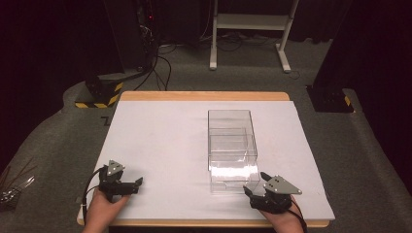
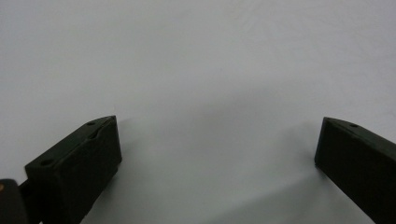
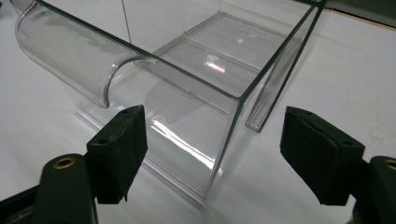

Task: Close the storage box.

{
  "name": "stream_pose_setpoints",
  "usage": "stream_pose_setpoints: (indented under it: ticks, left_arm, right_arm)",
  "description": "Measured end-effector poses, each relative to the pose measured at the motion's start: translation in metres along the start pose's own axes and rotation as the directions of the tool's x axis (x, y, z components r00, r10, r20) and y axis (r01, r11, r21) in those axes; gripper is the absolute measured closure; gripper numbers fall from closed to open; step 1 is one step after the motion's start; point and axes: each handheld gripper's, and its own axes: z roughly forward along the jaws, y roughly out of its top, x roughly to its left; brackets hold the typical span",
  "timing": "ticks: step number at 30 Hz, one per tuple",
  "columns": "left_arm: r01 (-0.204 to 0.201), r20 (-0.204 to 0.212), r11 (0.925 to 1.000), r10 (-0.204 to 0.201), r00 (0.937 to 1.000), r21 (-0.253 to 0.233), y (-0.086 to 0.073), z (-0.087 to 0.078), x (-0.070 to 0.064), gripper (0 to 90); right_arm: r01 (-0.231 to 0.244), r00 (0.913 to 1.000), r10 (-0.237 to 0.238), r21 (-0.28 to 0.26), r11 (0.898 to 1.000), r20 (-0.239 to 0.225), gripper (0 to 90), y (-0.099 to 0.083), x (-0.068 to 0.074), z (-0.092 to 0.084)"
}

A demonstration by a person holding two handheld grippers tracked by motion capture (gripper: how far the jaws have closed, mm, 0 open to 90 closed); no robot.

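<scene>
The right gripper (image 1: 253,184) sits at the near right edge of the table, its jaws parted and holding nothing, pointed at the near right corner of a clear plastic drawer (image 1: 234,171). In the right gripper view, that corner (image 3: 219,135) stands between the two black pads, with visible gaps on both sides; neither pad (image 3: 119,149) presses on the plastic. The drawer's curved front lip runs off to the upper left in that view.

The left gripper (image 1: 136,185) rests at the near left edge, well apart from the drawer, held in the person's left hand (image 1: 103,208). Its jaws stand wide, with only the bare white table surface (image 2: 201,70) between them.

The drawer is pulled partway out of a clear box-shaped housing (image 1: 231,127) that stands right of centre on the white table top (image 1: 160,141). A wooden rim frames the table. Beyond it, grey carpet (image 1: 58,126) carries cables, a white stand (image 1: 250,29) and a yellow-and-black striped base (image 1: 99,94).
</scene>
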Motion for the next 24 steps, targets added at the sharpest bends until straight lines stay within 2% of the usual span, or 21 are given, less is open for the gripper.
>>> stream_pose_setpoints:
  ticks: [8,24]
  left_arm:
    - [0.001,0.000,1.0000,-0.001,1.0000,0.000,0.000,0.000,0.000,0.7]
    - [0.001,0.000,1.0000,-0.001,1.0000,0.000,0.000,0.000,0.000,0.7]
  right_arm:
    - [-0.007,0.9999,0.007,0.010,1.000,0.014,23.4,0.000,-0.006,0.009]
    - [-0.069,0.9974,0.068,0.012,0.998,0.022,18.2,0.003,-0.016,0.025]
